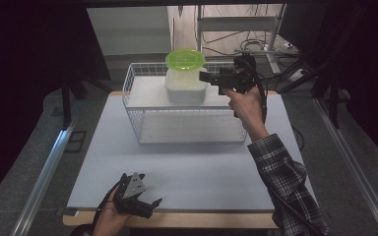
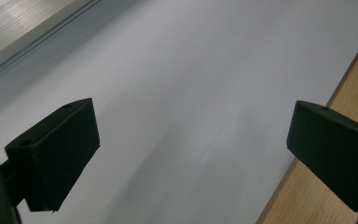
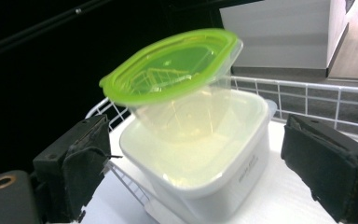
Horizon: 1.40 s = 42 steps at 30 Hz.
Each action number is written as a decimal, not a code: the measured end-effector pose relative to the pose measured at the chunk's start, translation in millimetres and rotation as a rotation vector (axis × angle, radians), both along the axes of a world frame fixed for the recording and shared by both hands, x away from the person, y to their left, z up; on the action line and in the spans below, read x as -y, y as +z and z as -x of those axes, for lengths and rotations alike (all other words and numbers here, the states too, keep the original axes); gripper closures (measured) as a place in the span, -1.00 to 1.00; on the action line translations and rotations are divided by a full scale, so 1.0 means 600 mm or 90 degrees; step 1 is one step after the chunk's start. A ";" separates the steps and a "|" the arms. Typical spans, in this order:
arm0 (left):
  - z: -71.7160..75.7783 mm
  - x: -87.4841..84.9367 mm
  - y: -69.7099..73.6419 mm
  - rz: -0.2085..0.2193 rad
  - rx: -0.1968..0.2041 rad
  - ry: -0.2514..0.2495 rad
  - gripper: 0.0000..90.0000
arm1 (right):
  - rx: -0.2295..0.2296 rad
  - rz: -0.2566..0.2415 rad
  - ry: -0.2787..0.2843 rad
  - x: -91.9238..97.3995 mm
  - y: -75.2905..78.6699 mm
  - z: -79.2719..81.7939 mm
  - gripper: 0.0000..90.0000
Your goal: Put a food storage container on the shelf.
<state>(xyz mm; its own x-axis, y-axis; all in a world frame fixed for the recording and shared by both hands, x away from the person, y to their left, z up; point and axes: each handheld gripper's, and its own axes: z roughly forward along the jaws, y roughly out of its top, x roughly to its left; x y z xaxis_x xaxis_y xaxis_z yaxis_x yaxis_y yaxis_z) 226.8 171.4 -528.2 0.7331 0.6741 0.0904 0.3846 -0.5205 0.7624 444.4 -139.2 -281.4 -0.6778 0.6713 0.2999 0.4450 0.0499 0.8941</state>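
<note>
Your left gripper [image 1: 150, 205] sits spread over the smooth mat, right gripper [image 3: 191, 154] gaping at the tilted clear lime-lidded tub [image 3: 179, 88] nested in the boxy white container [image 3: 205, 154].

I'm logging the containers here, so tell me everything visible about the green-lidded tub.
The green-lidded tub is a clear plastic container, seemingly empty, closed with a translucent lime-green lid. It sits tilted, nested partway into a larger white open tub, resting on that tub's inside. Both stand at the back of a white wire basket on the table. The right tool hovers beside them with jaws apart and is not touching the tub.
</note>
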 end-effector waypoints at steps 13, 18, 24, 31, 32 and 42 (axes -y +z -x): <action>0.000 0.000 -0.001 -0.001 0.002 0.001 -0.95 | 0.027 0.035 0.035 0.019 -0.028 0.046 -0.86; 0.000 0.001 -0.001 -0.003 0.002 0.001 -0.95 | 0.043 0.062 0.045 0.020 -0.040 0.066 -0.86; 0.000 0.001 -0.001 -0.004 0.003 0.001 -0.95 | 0.044 0.073 0.065 0.021 -0.066 0.089 -0.87; 0.000 0.002 -0.002 -0.006 0.004 0.001 -0.95 | 0.045 0.089 0.080 0.023 -0.101 0.110 -0.87; 0.000 0.001 -0.001 -0.009 0.004 0.000 -0.95 | 0.046 0.093 0.082 0.023 -0.106 0.112 -0.87; 0.000 0.002 -0.002 -0.013 0.002 -0.002 -0.95 | 0.045 0.118 0.074 0.034 -0.154 0.132 -0.88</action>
<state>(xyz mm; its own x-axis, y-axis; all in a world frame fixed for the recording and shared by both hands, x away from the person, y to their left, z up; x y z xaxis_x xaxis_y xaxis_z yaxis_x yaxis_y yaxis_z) 226.9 170.1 -529.2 0.7353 0.6694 0.1061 0.3804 -0.5372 0.7528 365.3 -159.8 -373.8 -0.7690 0.6263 0.1281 0.3637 0.2639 0.8934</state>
